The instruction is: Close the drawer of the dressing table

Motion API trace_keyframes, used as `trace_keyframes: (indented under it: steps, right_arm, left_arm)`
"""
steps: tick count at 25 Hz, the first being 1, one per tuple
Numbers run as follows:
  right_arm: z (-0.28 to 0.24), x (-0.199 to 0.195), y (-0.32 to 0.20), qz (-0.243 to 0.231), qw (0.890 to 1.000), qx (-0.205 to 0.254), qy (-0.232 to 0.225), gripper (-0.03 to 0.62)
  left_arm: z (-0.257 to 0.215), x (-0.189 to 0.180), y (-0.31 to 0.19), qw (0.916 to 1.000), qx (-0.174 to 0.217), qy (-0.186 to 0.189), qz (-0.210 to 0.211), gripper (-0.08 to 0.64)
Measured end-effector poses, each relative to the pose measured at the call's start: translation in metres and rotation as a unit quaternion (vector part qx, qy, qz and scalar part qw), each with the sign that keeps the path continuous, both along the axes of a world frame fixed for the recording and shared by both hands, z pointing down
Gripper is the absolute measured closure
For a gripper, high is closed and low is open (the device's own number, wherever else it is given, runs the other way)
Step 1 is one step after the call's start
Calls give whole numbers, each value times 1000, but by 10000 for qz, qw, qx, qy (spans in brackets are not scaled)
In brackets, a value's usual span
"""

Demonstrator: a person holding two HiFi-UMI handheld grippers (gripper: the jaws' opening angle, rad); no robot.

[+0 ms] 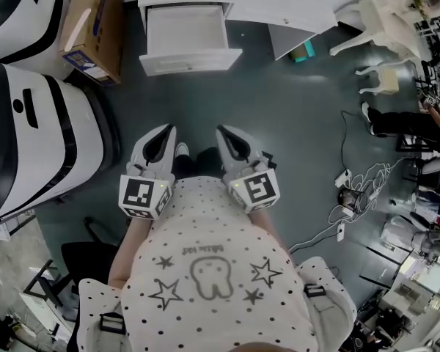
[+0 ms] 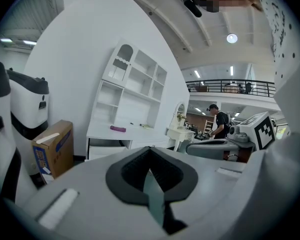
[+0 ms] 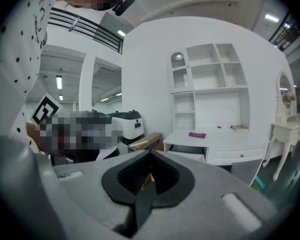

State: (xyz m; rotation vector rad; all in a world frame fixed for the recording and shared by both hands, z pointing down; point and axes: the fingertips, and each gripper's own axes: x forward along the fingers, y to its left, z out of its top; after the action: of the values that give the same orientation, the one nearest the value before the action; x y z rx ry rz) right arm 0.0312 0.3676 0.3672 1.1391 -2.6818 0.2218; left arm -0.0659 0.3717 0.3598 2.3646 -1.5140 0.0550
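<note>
The white dressing table [image 1: 279, 2] stands at the top of the head view, and its drawer [image 1: 187, 35] is pulled out towards me with nothing visible inside. Both grippers are held close to my body, well short of the drawer, over the grey floor. My left gripper [image 1: 161, 132] is shut and holds nothing; in its own view the left gripper [image 2: 150, 151] points at the table, where the drawer [image 2: 106, 145] shows under the top. My right gripper [image 1: 224, 132] is also shut and holds nothing. The right gripper [image 3: 150, 155] faces the drawer [image 3: 187, 150] too.
A cardboard box [image 1: 95, 28] sits left of the drawer. Large white-and-black machines [image 1: 37, 130] stand along the left. A white chair [image 1: 385, 20] is at the upper right, and cables [image 1: 352, 189] lie on the floor at the right. A person [image 2: 220, 121] stands far off.
</note>
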Motion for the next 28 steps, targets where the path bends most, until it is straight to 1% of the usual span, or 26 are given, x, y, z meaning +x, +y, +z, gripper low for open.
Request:
trace_keyframes:
  steps: [3,8,11,17,22,25,28]
  right_arm:
    - [2,0,-11,45,9999,-66,-60,597]
    - [6,2,-29,82,9998,-140,-100,597]
    - [8,6,-47,36,9997,-175,-161,597]
    - [3,19,-97,-138,9994,-252,-209,597]
    - [-1,25,-137,-365,9988,-154,-288,597]
    - [-1,29,-157,-500,9983,-120,-259,597]
    - [-3,41,-176,-579,9979,-7,-277,595]
  left_arm:
    - [0,-4,-9,10000,17,-20,-66,561]
    - [7,-2,-25,9999,-88,-79,-39,561]
    - [10,1,-39,9997,-143,-113,-144,561]
    - [10,12,-79,9989,-164,-183,-388,560]
    - [9,22,-114,9981,-92,-285,-534,560]
    - [6,24,-133,9970,-9,-242,-736,560]
    - [8,33,-153,9961,-3,-181,-863,560]
